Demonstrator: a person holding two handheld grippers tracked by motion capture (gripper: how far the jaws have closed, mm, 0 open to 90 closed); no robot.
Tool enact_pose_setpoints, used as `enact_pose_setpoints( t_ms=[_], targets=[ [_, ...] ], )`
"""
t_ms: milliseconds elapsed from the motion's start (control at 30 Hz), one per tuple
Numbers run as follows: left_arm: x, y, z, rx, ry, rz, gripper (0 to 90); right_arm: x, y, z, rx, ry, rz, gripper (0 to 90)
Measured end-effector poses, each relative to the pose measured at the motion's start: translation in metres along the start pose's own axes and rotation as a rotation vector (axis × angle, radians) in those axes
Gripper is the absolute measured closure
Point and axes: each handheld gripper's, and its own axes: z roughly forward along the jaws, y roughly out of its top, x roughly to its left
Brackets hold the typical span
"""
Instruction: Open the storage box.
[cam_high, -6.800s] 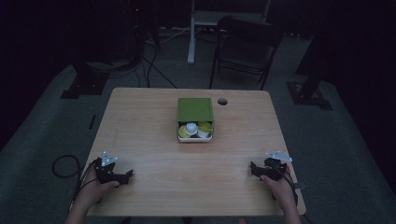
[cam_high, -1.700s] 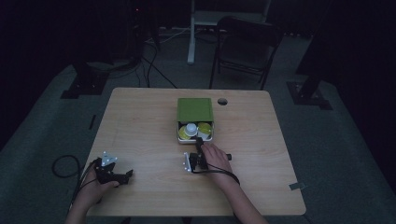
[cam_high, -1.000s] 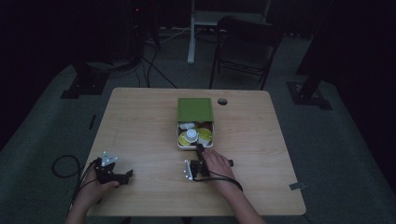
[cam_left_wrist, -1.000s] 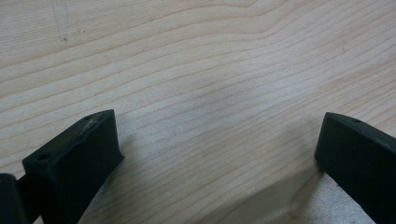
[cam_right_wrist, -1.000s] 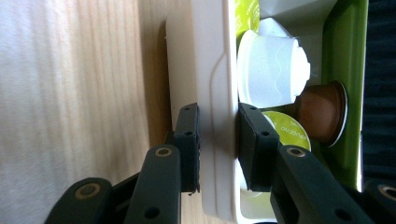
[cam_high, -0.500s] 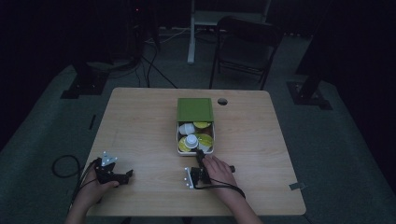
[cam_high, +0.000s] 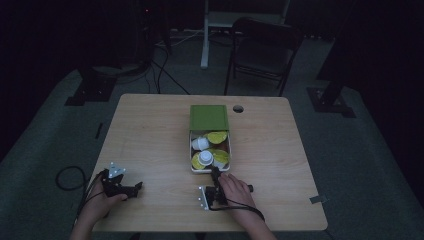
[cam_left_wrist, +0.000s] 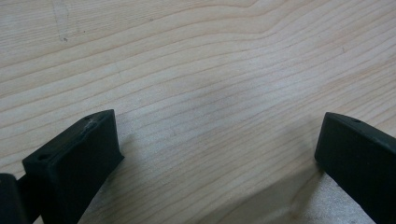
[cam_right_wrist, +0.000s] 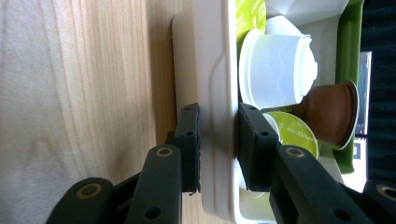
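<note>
Drawer (cam_high: 210, 169) further out toward right tongs (cam_high: 215, 175), lengthwise front-to-back.

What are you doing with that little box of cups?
A person holds a gripper in each hand at a wooden table. The right gripper is clamped on the front wall of a white drawer that slides out of a green box. The drawer stands partly open and holds coffee pods, white, yellow-green and brown. The left gripper rests on the table near the left corner, jaws open, holding nothing.
</note>
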Motion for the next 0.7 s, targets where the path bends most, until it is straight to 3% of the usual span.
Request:
enact_pose_setpoints(
  t_ms=[700],
  targets=[
    [0.000,0.000,0.000,0.000,0.000,-0.001,0.3,0.005,0.001,-0.011,-0.020,0.006,-0.012,72.0]
  ],
)
